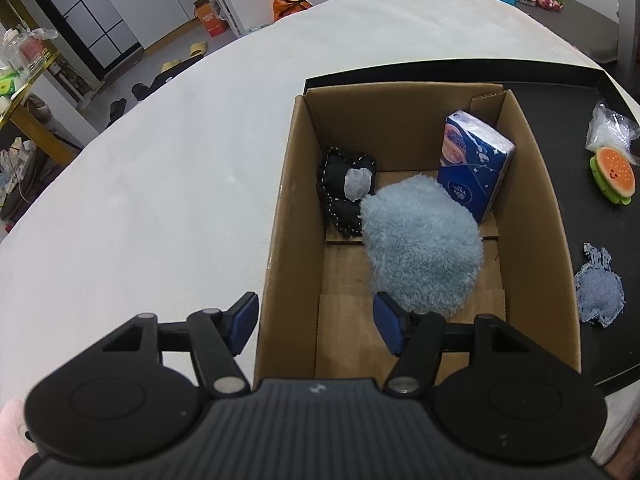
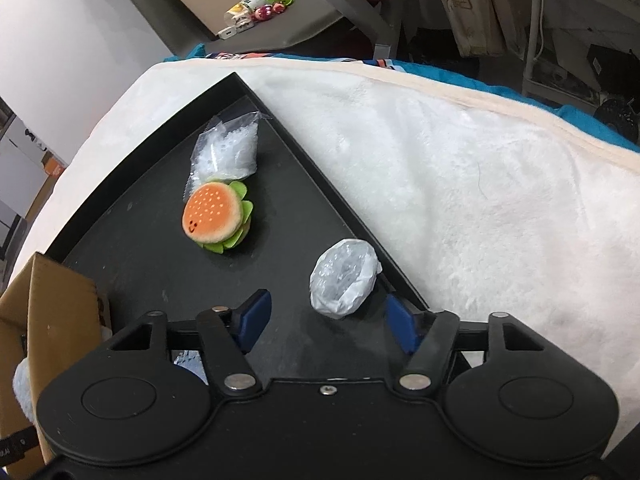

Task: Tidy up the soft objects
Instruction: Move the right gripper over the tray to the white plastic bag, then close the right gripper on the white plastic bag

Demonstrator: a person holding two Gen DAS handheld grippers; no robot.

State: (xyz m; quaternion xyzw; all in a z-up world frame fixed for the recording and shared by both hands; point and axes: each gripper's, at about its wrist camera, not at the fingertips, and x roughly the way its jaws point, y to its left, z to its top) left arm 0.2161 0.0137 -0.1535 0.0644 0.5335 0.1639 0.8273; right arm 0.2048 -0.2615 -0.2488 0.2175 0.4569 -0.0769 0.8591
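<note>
A cardboard box (image 1: 280, 216) stands on a black tray (image 1: 624, 272). Inside it lie a fluffy light-blue pad (image 1: 420, 244), a black stitched plush (image 1: 344, 196) and a blue tissue pack (image 1: 472, 164). My left gripper (image 1: 316, 324) is open and empty over the box's near left wall. On the tray outside the box lie a burger plush (image 2: 216, 216), a clear bag of white pellets (image 2: 228, 148), a wrapped white bundle (image 2: 344, 280) and a denim pouch (image 1: 600, 288). My right gripper (image 2: 328, 320) is open and empty, just before the white bundle.
The tray sits on a white fleece blanket (image 2: 480, 184) covering the surface. The box corner (image 2: 48, 304) shows at the left of the right wrist view. A grey table with small toys (image 2: 260, 12) stands beyond the blanket.
</note>
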